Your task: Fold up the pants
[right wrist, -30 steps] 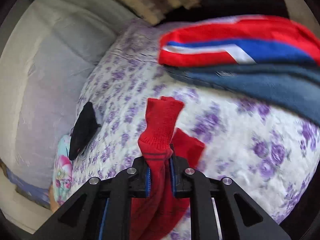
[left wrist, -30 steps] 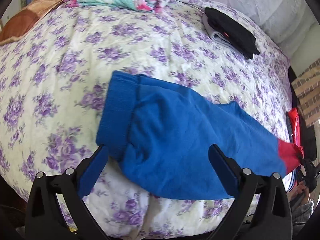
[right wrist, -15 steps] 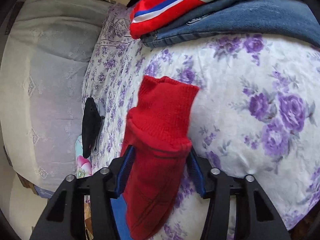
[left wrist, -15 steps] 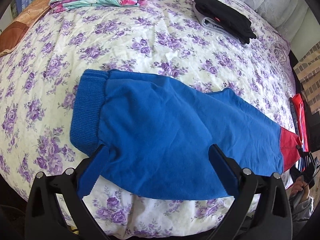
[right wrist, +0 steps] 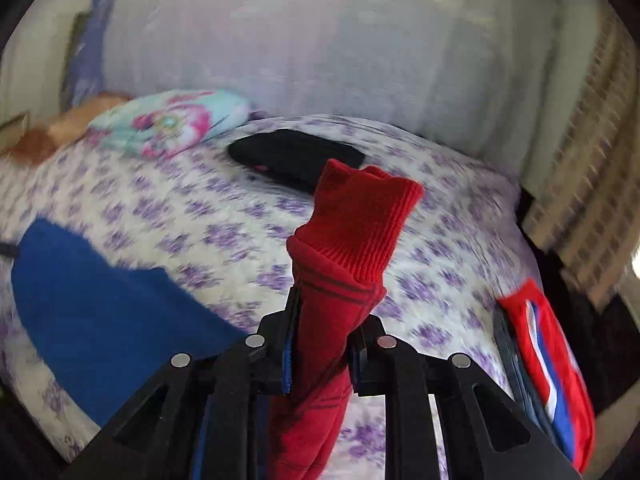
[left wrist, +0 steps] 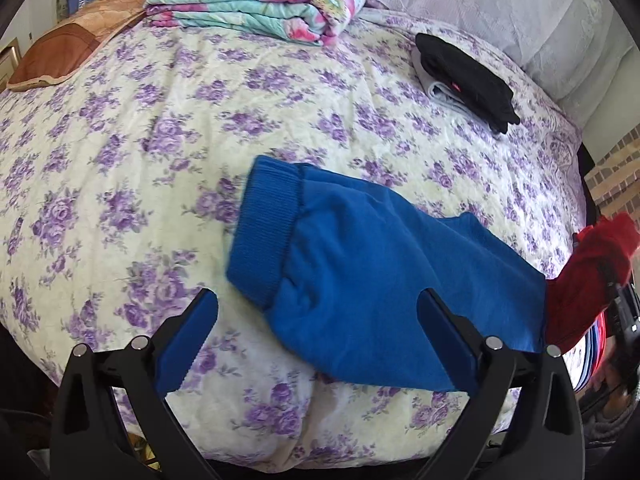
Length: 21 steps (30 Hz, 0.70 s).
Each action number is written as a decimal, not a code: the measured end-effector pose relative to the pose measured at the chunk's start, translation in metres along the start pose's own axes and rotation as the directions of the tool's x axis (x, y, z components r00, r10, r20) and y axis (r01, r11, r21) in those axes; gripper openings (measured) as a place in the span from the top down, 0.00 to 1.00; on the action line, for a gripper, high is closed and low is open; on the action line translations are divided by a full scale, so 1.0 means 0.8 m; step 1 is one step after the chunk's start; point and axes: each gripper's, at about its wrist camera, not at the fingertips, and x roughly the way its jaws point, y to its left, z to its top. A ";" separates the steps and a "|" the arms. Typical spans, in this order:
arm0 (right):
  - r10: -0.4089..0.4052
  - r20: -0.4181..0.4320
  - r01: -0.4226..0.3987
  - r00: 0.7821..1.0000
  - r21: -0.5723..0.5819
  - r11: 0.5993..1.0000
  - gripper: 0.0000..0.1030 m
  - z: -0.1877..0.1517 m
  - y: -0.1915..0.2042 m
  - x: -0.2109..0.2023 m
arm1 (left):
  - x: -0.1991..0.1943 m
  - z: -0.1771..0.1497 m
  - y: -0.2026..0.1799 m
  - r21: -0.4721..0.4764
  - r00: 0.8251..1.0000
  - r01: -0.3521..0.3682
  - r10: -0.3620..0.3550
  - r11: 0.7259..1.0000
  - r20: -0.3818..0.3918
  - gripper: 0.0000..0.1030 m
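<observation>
**Leg end lifted for the fold-over**

Blue fleece pants with a ribbed waistband and red knit ankle cuffs (left wrist: 372, 276) lie across the purple-flowered quilted bedspread (left wrist: 160, 128), waistband toward the bed's middle, legs running toward its right edge.

Right gripper (right wrist: 326, 344): jaws have just been closing, now narrow and clamped on the red cuffs (right wrist: 352, 236), which stand up bunched between the pads. Left gripper (left wrist: 316, 332): fingers spread wide, holding nothing, hovering over the near edge of the seat.

Doing it well, as I judge: carry the cuffs in a low arc toward the waistband, keeping both legs stacked and taut so the fold line falls mid-leg. The left gripper could press the seat down to stop the cloth sliding.

Around: folded black garment on a grey one (left wrist: 468, 80) far side, folded turquoise floral blanket (left wrist: 264, 4) at the head, red-white-blue striped garment (right wrist: 548, 376) at the right edge. All well apart; nothing blocks the fold path.
</observation>
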 end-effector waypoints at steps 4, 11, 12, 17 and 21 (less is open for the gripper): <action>0.072 -0.127 -0.116 0.989 -0.382 0.917 0.79 -0.024 0.134 0.049 | -0.008 -0.007 0.033 -0.059 1.000 -0.008 0.008 0.998 0.007 0.05; 0.208 -0.074 -0.220 0.975 -0.387 0.895 0.38 -0.017 0.133 -0.011 | -0.016 -0.016 0.069 -0.129 1.000 -0.015 0.018 0.992 0.016 0.05; 0.245 -0.053 -0.250 0.968 -0.309 0.918 0.38 -0.005 0.113 -0.022 | -0.016 -0.017 0.070 -0.134 1.000 -0.015 0.017 0.991 0.015 0.05; 0.297 -0.082 -0.278 0.951 0.191 0.941 0.55 0.022 0.036 0.021 | -0.011 -0.021 0.070 -0.144 1.000 -0.010 0.011 0.989 0.003 0.05; 0.347 -0.216 -0.300 0.913 0.224 0.927 0.63 -0.001 0.066 0.076 | -0.007 -0.021 0.062 -0.134 1.000 -0.007 0.006 0.991 -0.007 0.05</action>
